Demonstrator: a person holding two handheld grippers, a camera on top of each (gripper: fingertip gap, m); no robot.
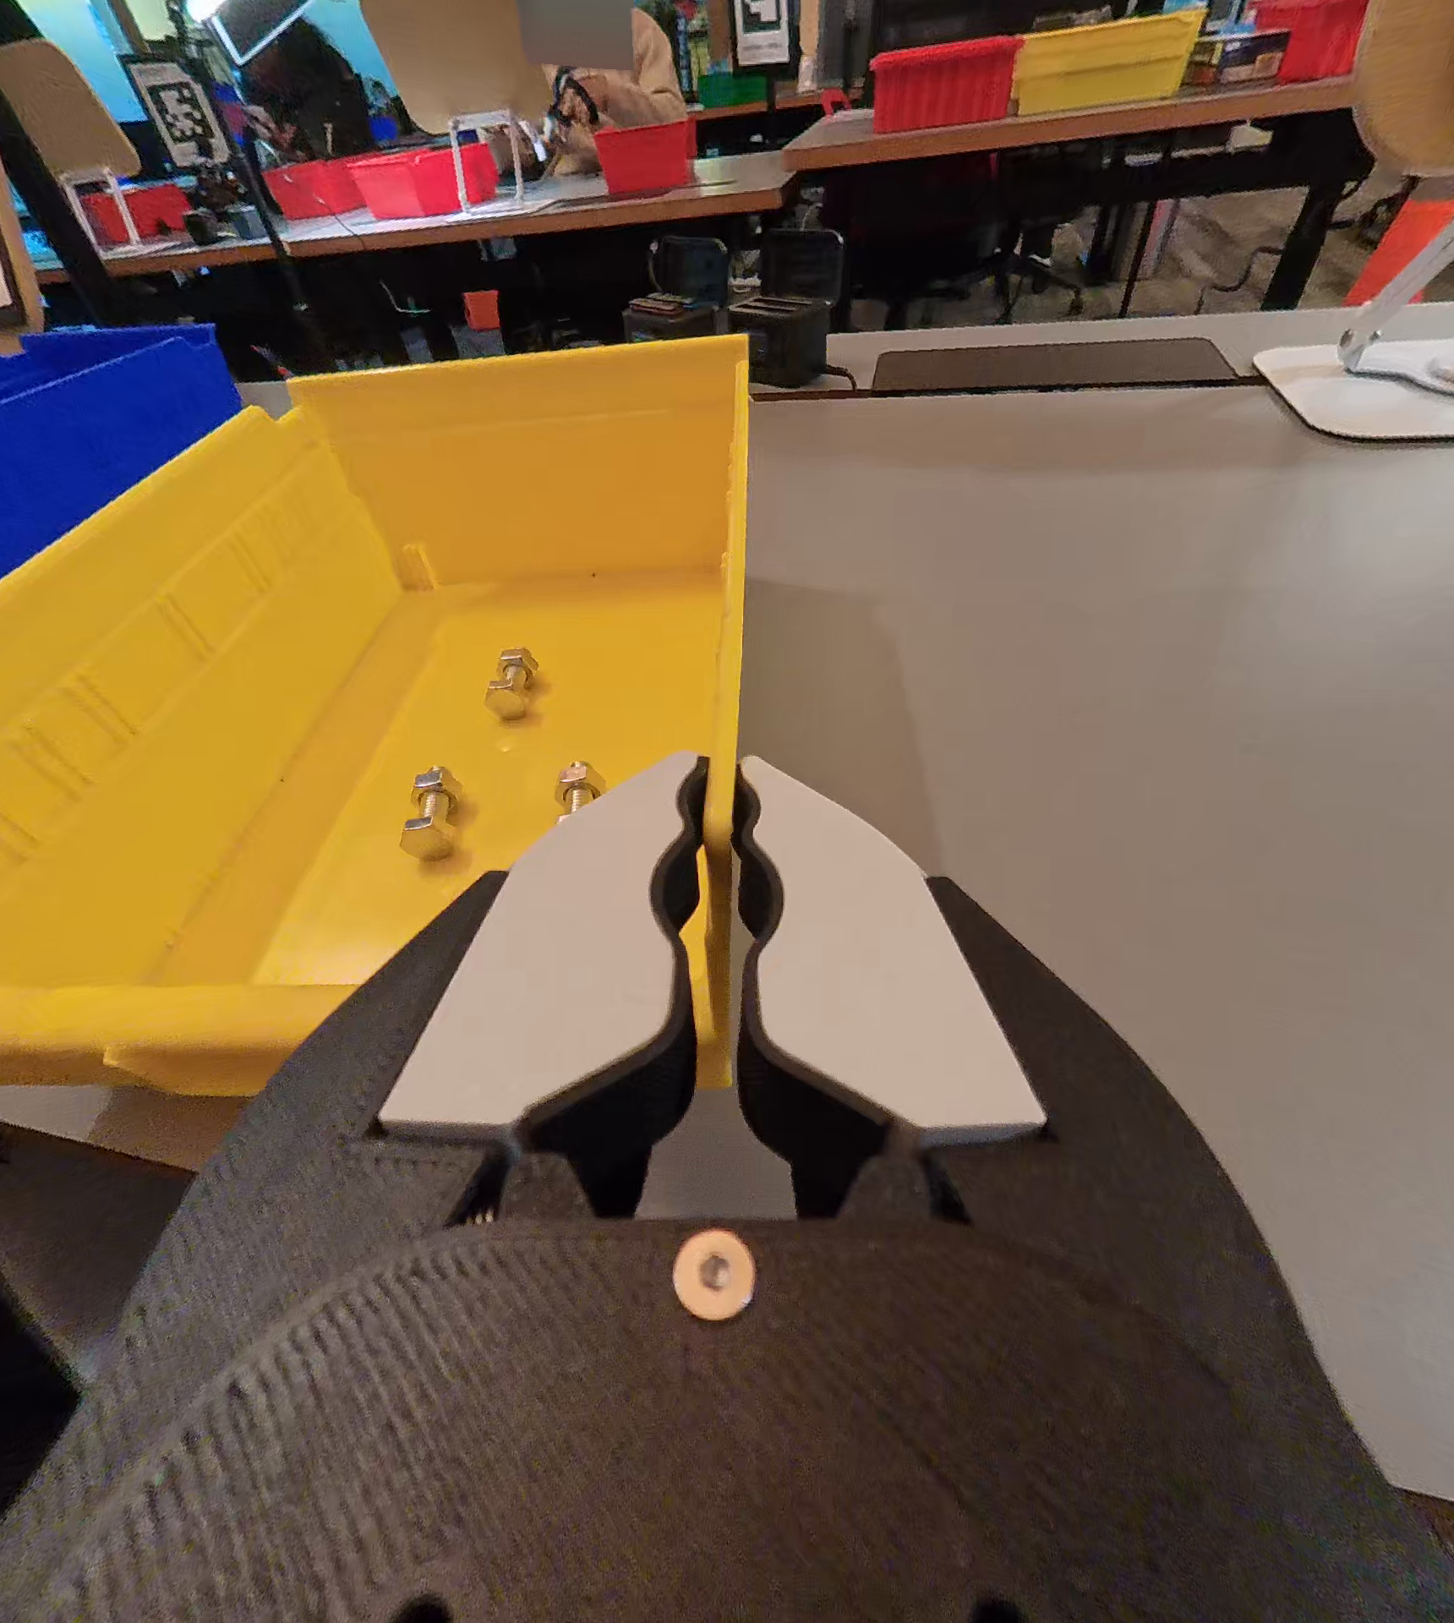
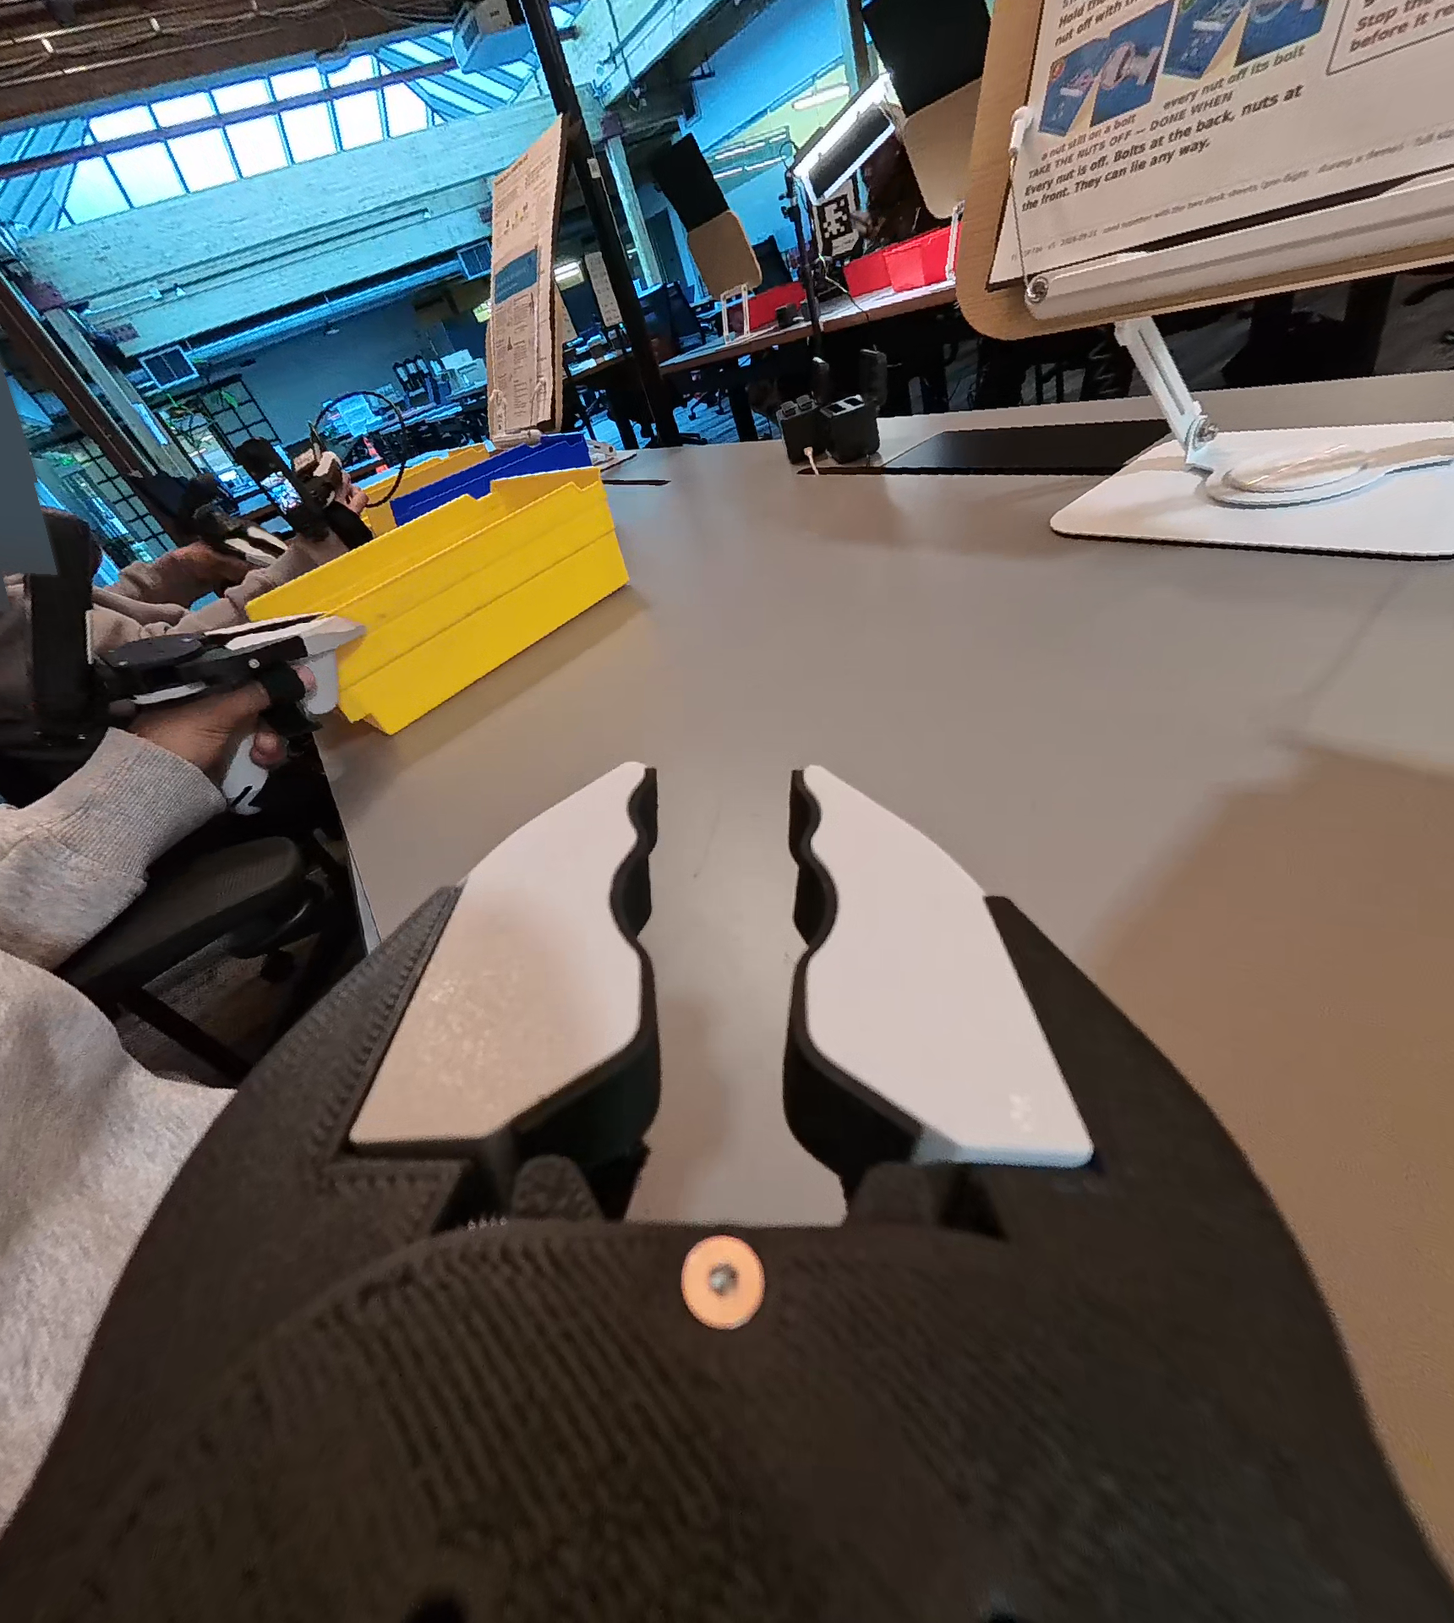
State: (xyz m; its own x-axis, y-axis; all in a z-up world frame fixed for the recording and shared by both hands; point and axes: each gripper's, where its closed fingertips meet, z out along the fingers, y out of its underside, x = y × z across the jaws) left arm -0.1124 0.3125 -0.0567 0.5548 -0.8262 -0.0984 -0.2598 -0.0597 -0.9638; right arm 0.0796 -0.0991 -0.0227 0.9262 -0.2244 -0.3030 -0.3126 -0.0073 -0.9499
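A yellow plastic bin [image 1: 530, 465] stands on the grey table [image 1: 1145, 703], near its left front corner. Three bolts with nuts on them lie on its floor: one farther back [image 1: 511, 683], one at the left [image 1: 432, 812], one [image 1: 579, 784] partly hidden behind my left finger. My left gripper [image 1: 722, 768] is shut on the bin's right side wall, one finger inside and one outside. In the right wrist view the bin [image 2: 478, 588] sits far left with the left gripper [image 2: 302, 645] at its near end. My right gripper [image 2: 722, 777] is open and empty, low over bare table.
A blue bin [image 1: 47, 457] stands left of and behind the yellow one. A white stand [image 2: 1286, 492] carrying an instruction board [image 2: 1233, 132] sits at the back right, beside a black inset panel [image 2: 1013, 450] and small black boxes [image 2: 829, 426]. Other tables with red and yellow bins [image 1: 1022, 75] lie beyond. The tips of one gripper are about 45 cm away from the tips of the other.
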